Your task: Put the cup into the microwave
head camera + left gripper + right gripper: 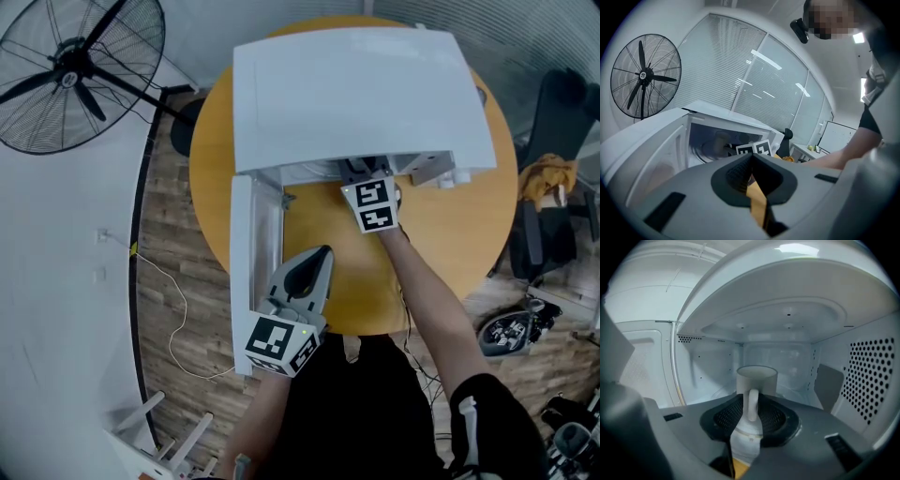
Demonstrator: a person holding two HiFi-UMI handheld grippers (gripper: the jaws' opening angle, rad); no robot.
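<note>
Though the L gripper sat nearest the person, at abt 7 o'clock from the microwave's mouth in the head view, its jaws were pressed together on nothing. It hung beside the open door, well apart from the cup, so the R side was clearly the one in play. The R gripper reached into the microwave w/ its jaws moderately apart. The cup's handle stood between them w/ a slim gap each side, so the pads didn't look to be pressing. The next move turned, I'd judge, on one line: the cup lay dead ahead at 12 o'clock from the jaws, its handle pointing back to 6 o'clock down the gap. A pull-out would prob. need to run straight back along that line to clear the handle w/o snagging it. The cup was a plain off-white mug, upright, long axis vertical, contents not visible. It apparently stood mid-cavity, its base hidden behind the jaws, w/ the rear wall beyond.
</note>
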